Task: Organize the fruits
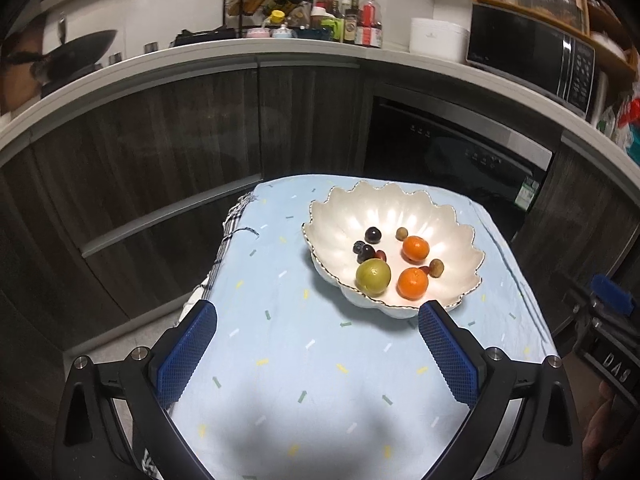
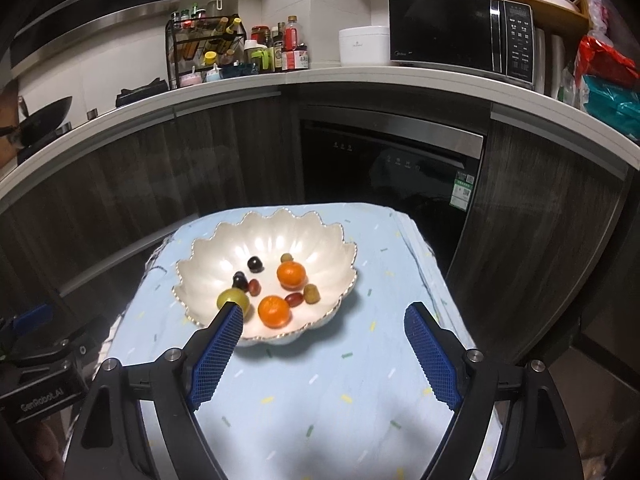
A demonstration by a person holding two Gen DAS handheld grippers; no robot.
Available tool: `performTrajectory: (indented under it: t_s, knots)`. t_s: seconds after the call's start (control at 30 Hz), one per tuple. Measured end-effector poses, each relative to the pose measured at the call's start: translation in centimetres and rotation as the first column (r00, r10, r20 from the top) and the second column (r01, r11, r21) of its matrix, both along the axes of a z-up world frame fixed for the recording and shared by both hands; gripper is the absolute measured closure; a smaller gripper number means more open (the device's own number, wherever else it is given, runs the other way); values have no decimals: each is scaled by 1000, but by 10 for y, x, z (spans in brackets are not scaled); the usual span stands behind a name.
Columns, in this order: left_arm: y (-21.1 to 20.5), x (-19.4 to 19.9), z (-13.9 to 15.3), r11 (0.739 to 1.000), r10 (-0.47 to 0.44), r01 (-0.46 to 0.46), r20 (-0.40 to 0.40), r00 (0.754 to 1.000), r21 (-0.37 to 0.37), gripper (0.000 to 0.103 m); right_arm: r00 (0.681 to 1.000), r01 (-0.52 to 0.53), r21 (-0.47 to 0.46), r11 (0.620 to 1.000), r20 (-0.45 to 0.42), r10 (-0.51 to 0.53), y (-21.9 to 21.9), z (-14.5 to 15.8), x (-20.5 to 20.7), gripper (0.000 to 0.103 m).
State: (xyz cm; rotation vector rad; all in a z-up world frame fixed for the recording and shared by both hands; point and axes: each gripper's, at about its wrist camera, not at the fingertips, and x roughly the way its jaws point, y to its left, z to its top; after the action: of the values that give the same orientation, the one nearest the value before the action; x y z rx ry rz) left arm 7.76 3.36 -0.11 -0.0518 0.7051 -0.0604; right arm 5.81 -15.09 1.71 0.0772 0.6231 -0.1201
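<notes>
A white scalloped bowl point(image 1: 348, 220) stands on the light blue cloth at the far right of the small table; it also shows in the right wrist view point(image 2: 224, 248). In it lie two oranges point(image 1: 412, 283) point(image 2: 274, 311), a green fruit point(image 1: 373, 276) point(image 2: 232, 298), dark grapes point(image 1: 373, 235) point(image 2: 255, 263) and small brownish fruits point(image 1: 436, 268) point(image 2: 311, 294). My left gripper point(image 1: 318, 314) is open and empty, above the cloth just before the bowl. My right gripper point(image 2: 324, 314) is open and empty, its left fingertip point(image 2: 230, 316) over the bowl's near rim, hiding part of the green fruit.
The table's blue cloth point(image 1: 304, 360) drops off at the left, right and far edges. Beyond it are dark cabinets point(image 1: 160, 152), a dishwasher point(image 2: 388, 168), and a counter with bottles point(image 1: 360, 20), a microwave point(image 2: 460, 32) and a wok point(image 1: 76, 56). The other gripper shows at the right edge point(image 1: 608, 320).
</notes>
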Motion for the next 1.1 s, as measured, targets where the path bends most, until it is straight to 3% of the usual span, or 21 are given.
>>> performTrajectory:
  t_s: [1.1]
  knots:
    - [-1, -7, -2, 1000, 7, -7, 11, 1000, 19, 0, 1000, 1, -15, 1000, 11, -1, 0, 0, -8, 19]
